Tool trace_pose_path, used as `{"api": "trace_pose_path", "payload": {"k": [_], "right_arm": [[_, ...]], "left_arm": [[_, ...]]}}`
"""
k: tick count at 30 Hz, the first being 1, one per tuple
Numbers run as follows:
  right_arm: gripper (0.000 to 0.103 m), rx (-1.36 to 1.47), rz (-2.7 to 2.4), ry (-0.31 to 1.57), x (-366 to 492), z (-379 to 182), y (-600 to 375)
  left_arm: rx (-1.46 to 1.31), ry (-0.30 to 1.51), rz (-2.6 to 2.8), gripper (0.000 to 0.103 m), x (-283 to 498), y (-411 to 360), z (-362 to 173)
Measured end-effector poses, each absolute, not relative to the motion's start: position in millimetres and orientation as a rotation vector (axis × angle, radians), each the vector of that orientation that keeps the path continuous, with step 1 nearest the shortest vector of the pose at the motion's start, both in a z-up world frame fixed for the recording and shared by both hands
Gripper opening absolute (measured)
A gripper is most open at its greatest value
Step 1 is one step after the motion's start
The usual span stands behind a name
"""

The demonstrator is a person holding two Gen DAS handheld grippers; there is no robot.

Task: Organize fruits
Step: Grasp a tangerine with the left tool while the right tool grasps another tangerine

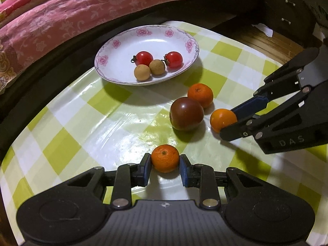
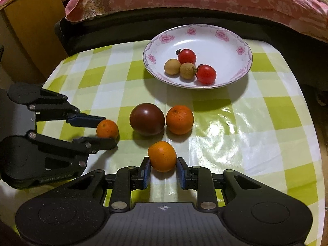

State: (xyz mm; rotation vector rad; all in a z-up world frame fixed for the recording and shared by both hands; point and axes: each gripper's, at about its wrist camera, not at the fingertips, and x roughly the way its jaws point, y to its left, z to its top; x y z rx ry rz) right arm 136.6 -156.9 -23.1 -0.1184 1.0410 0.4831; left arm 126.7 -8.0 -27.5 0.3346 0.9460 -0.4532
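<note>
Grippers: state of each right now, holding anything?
Left gripper: shut on a small orange.
Right gripper: shut on another small orange.

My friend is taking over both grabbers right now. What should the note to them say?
Left gripper: shut on a small orange.
Right gripper: shut on another small orange.
On the plate: two red tomatoes and two tan fruits.
On the checked cloth: a dark tomato and a third orange, touching.
Left to do, probably: put both held oranges on the plate, then those two.
</note>
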Motion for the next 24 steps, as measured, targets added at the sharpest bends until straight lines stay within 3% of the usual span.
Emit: {"api": "trace_pose_path", "payload": {"k": [24], "right_arm": [[0.026,-0.126,0.488,1.023,139.5,-26.4,-151.7]], "left_arm": [[0.325,0.957,-0.437,0.037,128.9,-11.1,-27.6]]}}
